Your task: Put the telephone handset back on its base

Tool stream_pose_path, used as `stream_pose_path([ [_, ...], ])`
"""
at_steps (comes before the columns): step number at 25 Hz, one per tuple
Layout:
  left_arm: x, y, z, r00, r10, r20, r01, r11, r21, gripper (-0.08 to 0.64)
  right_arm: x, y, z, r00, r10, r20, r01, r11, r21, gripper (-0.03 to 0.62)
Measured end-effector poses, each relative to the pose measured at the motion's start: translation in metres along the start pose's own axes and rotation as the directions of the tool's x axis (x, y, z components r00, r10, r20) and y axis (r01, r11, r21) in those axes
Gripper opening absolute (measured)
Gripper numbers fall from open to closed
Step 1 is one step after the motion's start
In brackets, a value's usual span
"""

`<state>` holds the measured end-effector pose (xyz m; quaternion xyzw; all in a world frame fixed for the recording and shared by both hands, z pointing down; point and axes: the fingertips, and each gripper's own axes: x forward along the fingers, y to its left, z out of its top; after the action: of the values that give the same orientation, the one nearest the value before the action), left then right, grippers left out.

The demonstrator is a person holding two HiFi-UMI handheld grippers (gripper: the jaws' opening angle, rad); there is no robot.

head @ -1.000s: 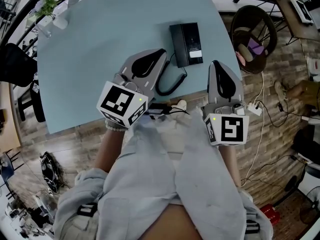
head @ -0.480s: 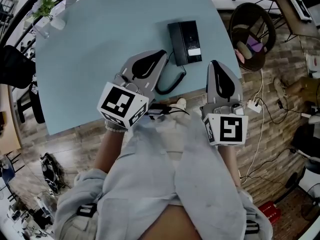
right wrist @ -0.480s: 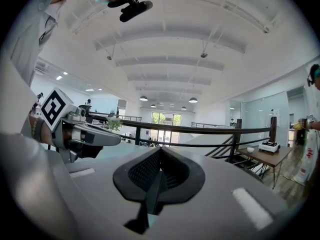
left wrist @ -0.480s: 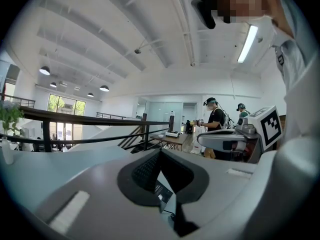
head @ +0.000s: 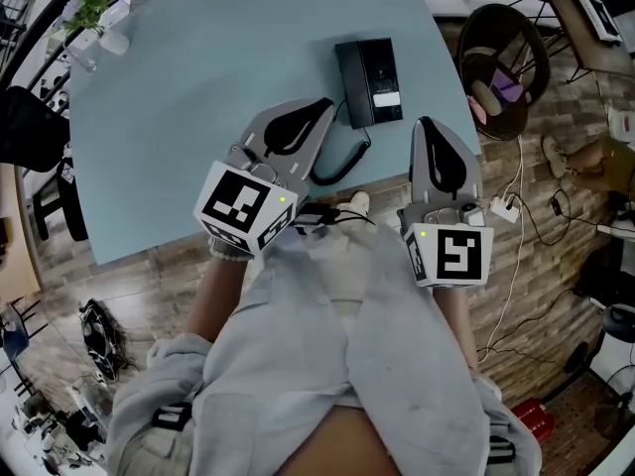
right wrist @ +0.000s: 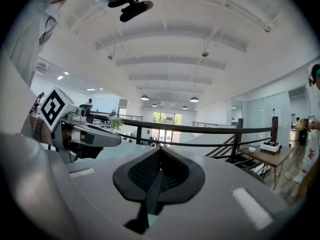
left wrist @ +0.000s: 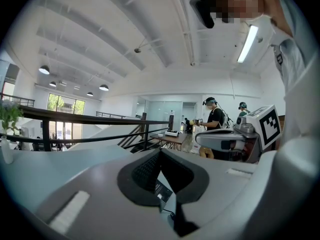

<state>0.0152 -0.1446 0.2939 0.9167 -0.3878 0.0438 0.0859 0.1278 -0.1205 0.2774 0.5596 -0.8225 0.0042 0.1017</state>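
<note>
The black telephone (head: 370,82) lies on the pale blue table (head: 198,97), upper middle of the head view. It reads as one dark block there. What looks like the handset (head: 352,85) lies along the left half of the base (head: 387,72), but the seam between them is hard to make out. The coiled cord (head: 347,162) curls down from the telephone's lower edge, and its near end vanishes under the left gripper (head: 322,105).

That gripper's tips sit just below and left of the telephone, its jaws pressed together on nothing; only a sliver of the telephone shows through the notch beneath them in the left gripper view. The right gripper (head: 429,129), lower right of the telephone by the table's corner, is likewise closed and empty.

The person's pale trousers (head: 327,365) fill the lower frame and cover the table's near edge in the middle. A potted plant (head: 97,8) is cut off at the upper left. A round chair (head: 501,62) and a white power strip (head: 506,214) with cables stand on the wooden floor (head: 536,305) at the right.
</note>
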Motion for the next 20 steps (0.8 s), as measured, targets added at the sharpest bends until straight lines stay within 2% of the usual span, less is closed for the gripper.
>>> stream_pose_path([
  [20, 0.0044, 0.0046, -0.0052, 1.0, 0.006, -0.01, -0.006, 1.0, -0.01, 0.003, 0.0069, 0.0007, -0.0058, 1.0, 0.011, -0.02, -0.011, 1.0, -0.01, 0.006],
])
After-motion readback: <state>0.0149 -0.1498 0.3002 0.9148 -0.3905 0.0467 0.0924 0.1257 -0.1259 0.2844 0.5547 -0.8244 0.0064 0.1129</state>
